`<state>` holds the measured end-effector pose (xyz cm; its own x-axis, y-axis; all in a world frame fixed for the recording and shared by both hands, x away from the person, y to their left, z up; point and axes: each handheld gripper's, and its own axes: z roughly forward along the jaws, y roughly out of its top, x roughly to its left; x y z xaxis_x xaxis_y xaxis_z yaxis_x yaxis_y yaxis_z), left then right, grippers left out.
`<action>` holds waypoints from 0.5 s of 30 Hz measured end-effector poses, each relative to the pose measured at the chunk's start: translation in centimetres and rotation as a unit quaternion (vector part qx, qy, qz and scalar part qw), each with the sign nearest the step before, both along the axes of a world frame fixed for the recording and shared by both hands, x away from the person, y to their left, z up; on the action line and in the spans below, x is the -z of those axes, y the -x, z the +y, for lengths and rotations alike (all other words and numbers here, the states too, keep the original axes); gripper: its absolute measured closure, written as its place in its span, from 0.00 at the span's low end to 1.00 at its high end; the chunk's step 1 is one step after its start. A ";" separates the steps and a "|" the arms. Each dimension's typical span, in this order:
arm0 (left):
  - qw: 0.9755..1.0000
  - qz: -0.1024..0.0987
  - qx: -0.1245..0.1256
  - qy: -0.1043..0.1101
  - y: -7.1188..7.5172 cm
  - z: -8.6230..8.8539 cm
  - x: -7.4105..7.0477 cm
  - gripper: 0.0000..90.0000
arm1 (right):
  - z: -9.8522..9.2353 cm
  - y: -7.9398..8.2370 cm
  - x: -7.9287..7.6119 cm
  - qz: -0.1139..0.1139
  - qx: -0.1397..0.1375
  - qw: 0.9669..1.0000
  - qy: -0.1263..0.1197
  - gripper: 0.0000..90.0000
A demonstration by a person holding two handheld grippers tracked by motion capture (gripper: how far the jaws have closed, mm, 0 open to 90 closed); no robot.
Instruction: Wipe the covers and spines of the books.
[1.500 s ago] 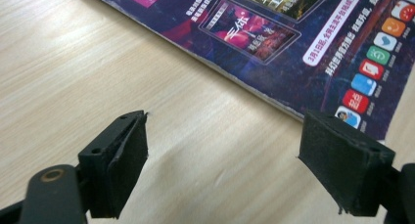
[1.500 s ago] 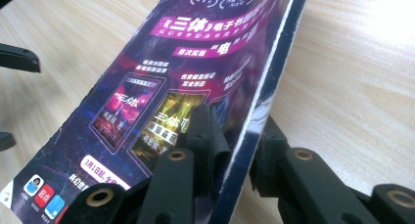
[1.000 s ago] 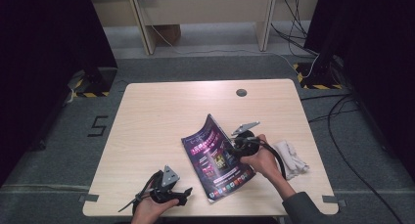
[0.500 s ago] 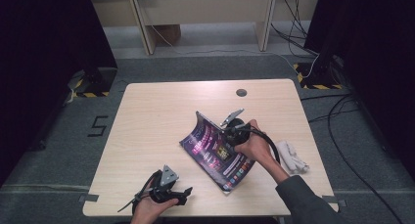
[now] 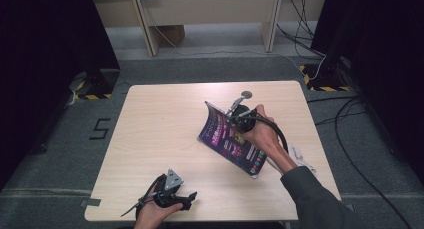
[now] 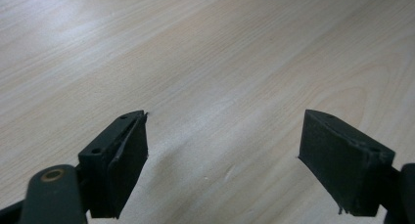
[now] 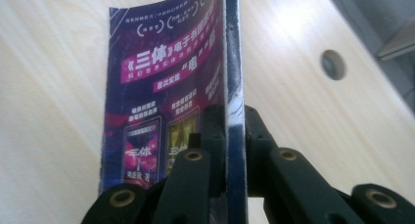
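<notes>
Right gripper point(image 5: 234, 110) is clamped on the magazine point(image 5: 227, 139); in the right gripper view both jaws pinch its edge with the pages point(image 7: 161, 101) edge-on between them, purple cover with white and yellow print facing left; jaws closed tight on the thin stack, pads pressing on both sides.

Magazine sits right of centre over the desk point(image 5: 160, 119); gripped edge lifted, cover bowed upward at the far end, lower corner toward the person's side and near or on the desk top, can't tell which; right hand point(image 5: 262, 134) wraps the gripper body, cable looping back along the forearm.

Left gripper point(image 5: 187, 199) lies low at the near edge of the desk, held in the left hand point(image 5: 152, 214), grey three-cornered plate on top; in the left gripper view its jaws stand wide apart with bare wood grain point(image 6: 220, 62) between them, holding nothing; well apart from the magazine.

Round hole point(image 5: 246, 95) in the desk top just beyond the right gripper, also seen at upper right of the right gripper view; white crumpled cloth point(image 5: 302, 156) on the desk right of the forearm, partly hidden by the sleeve.
</notes>
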<state>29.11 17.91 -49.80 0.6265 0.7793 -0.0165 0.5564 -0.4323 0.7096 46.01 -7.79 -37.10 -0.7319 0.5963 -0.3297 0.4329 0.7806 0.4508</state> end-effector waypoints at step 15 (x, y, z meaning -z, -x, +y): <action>1.000 0.001 0.001 -0.001 -0.1 -0.1 0.1 0.20 | 0.7 -0.5 -1.8 -0.039 0.012 0.999 0.008 0.93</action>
<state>29.17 17.86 -49.94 0.6282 0.7779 -0.0163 0.5564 -0.4345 0.7083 46.54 -7.10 -35.32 -0.6890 0.6073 -0.3956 0.4153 0.7782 0.4711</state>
